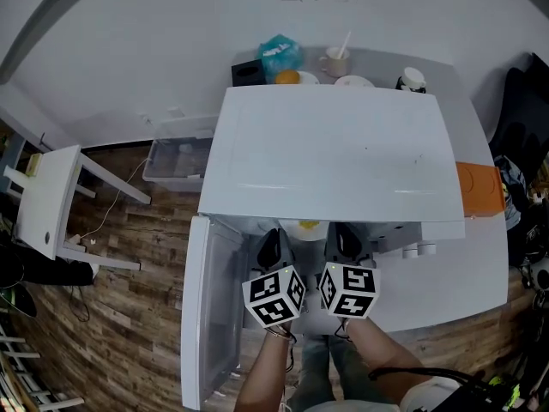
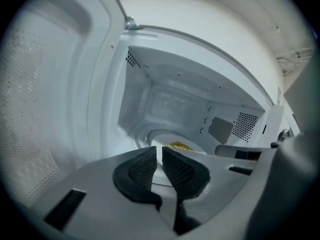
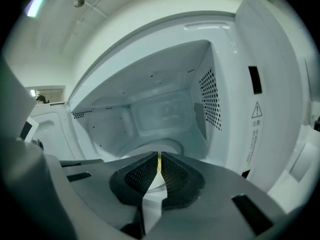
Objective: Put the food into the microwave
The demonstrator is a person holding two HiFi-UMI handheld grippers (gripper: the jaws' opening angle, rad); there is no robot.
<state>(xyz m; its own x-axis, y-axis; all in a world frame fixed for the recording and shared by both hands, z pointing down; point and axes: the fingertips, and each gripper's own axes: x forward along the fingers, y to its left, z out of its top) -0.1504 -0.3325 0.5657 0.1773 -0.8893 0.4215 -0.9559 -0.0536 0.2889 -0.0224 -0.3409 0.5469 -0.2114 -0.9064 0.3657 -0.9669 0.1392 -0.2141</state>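
Your left tool (image 2: 161, 159) and right tool (image 3: 159, 166) each pinch the white plate (image 1: 288, 228) by its rim. Just beyond their tips, yellow food (image 2: 179, 145) lies inside the open microwave (image 1: 330, 157).

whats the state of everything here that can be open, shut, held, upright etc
microwave door: swung open to the left
plate: held by its rim at the open cavity, carrying yellow food
left gripper: shut on the plate rim
right gripper: shut on the plate rim
mug: upright behind the microwave, a stick standing in it
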